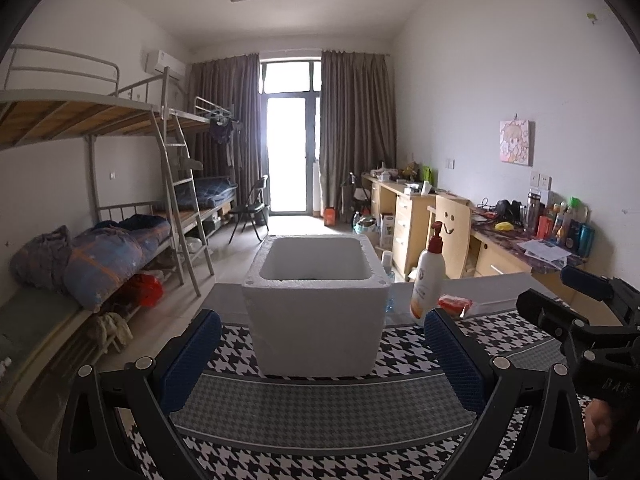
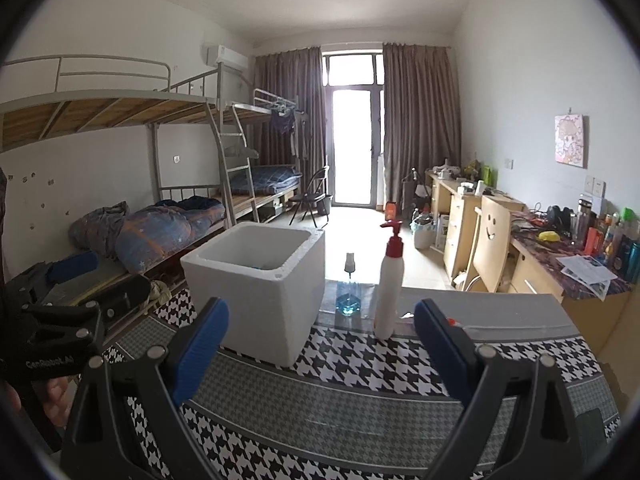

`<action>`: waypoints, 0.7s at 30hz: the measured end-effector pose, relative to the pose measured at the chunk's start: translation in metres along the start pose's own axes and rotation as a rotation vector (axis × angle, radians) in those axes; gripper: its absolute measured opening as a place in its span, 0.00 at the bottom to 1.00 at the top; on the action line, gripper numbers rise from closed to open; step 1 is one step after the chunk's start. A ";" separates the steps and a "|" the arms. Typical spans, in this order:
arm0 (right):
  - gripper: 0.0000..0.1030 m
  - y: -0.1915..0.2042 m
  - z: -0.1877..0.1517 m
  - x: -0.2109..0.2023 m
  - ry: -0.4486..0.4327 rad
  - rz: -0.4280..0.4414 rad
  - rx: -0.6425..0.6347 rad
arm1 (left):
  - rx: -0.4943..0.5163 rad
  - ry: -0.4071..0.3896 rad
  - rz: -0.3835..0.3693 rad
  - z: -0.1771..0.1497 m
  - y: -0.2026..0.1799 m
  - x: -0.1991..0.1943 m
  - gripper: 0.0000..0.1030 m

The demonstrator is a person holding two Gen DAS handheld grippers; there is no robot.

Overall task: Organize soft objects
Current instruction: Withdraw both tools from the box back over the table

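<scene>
One white foam box [image 1: 316,300] stands on the houndstooth-covered counter [image 1: 320,404], straight ahead of my left tool [image 1: 320,354] and a little left of my right tool [image 2: 320,350]. Something dark or bluish shows low inside the box through the right view, but I cannot tell what it is. No loose soft object lies on the cloth in front of me, so I judge the sorting is either nearly finished or has not properly begun; the pictures don't settle which. A small red packet [image 1: 454,304] lies just beside the lotion pump bottle [image 2: 389,280], right of the box, and may be the next thing to handle, though I cannot tell whether it is soft. A blue glass spray bottle [image 2: 348,292] stands behind, between box and pump bottle.

Both tools are spread wide, blue pads [image 2: 202,354] well apart, holding nothing and touching nothing. Each hangs above the cloth, short of the box. Bunk beds [image 2: 160,224] line the left wall.
</scene>
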State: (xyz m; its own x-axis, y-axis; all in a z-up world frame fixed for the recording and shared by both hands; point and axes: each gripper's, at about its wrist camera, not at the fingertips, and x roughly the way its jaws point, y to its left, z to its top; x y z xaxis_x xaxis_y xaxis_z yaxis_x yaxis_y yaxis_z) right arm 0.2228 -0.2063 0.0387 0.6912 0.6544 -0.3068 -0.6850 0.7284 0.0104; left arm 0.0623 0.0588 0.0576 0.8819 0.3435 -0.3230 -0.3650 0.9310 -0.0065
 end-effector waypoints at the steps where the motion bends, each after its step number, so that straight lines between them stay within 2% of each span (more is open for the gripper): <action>1: 0.93 -0.001 -0.002 -0.003 -0.005 -0.004 0.004 | -0.002 -0.002 -0.003 -0.003 -0.001 -0.003 0.99; 11: 0.93 -0.002 -0.028 -0.033 -0.037 -0.010 0.008 | -0.030 -0.031 -0.007 -0.024 -0.002 -0.017 0.99; 21: 0.93 0.003 -0.046 -0.045 -0.064 -0.022 -0.012 | -0.016 -0.074 -0.019 -0.036 -0.003 -0.030 0.99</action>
State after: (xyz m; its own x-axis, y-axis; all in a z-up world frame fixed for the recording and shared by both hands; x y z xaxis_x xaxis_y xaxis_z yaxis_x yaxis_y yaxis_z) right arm 0.1792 -0.2427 0.0082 0.7190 0.6504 -0.2451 -0.6721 0.7404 -0.0069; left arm 0.0262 0.0415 0.0330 0.9081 0.3345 -0.2518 -0.3520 0.9356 -0.0268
